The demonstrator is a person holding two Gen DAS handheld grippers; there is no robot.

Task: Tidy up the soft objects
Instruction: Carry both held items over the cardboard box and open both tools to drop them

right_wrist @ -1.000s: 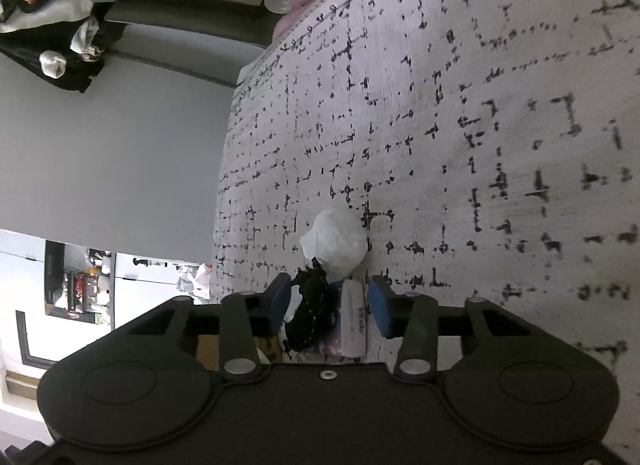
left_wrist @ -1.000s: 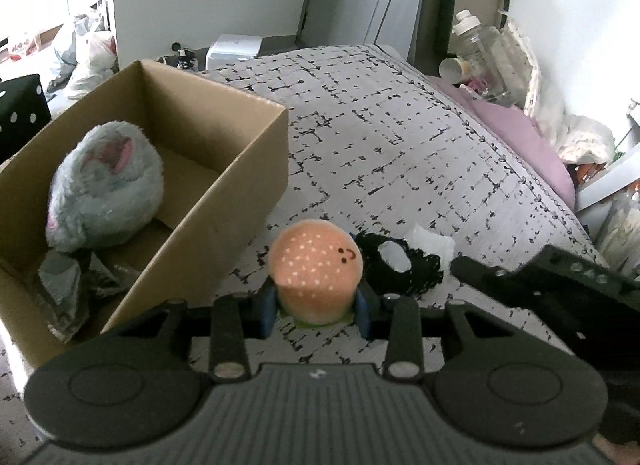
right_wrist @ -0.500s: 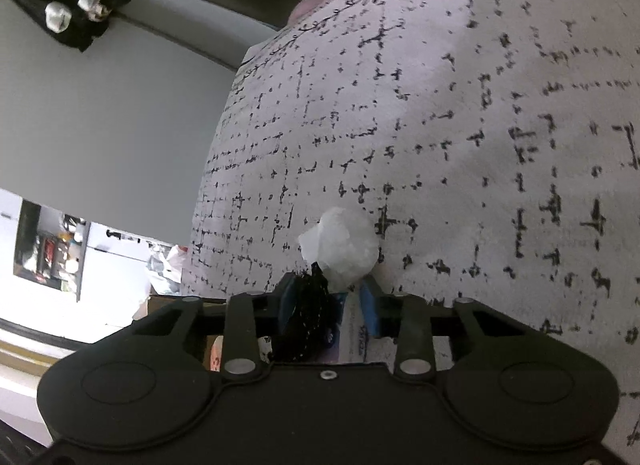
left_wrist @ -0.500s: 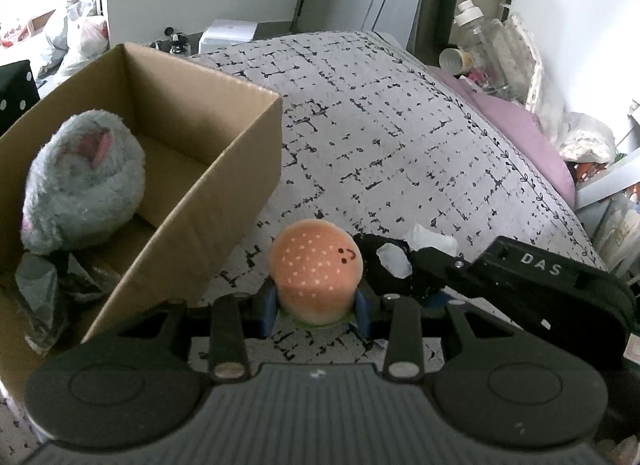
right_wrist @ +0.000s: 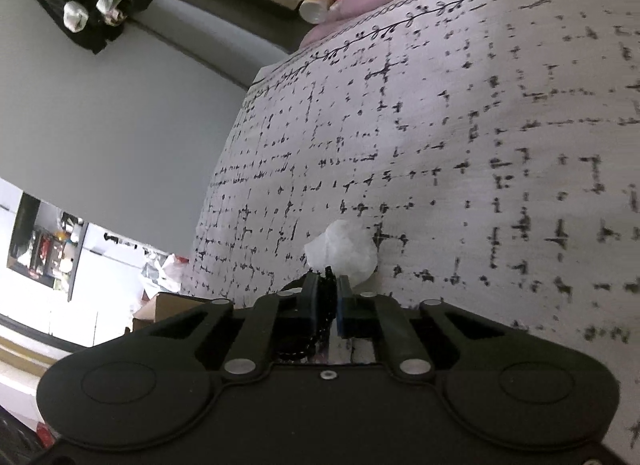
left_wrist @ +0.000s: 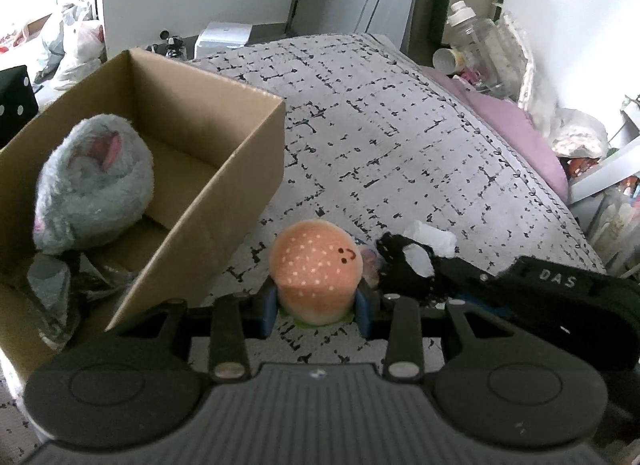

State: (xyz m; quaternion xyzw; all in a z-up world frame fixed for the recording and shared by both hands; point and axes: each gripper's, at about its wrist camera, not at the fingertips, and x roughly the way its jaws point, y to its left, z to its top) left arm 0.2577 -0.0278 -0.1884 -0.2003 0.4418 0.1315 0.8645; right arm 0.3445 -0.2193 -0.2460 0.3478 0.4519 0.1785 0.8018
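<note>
Gripping burger plush (left_wrist: 316, 271) in left gripper (left_wrist: 316, 307) for the box (left_wrist: 224, 169); right gripper (right_wrist: 328, 305) jaws just closed, clamped on black mesh item (right_wrist: 326, 285).

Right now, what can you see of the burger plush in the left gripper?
The burger plush is a small round soft toy: orange-tan fuzzy bun top dotted with pale seed spots, a tiny dark stitched face on its right side, and a thin green edge at the base. It stands upright on the patterned bedspread, just right of the cardboard box. The left gripper is shut on its lower sides with both blue pads. A black lacy item lies close on its right; contact is unclear.
</note>
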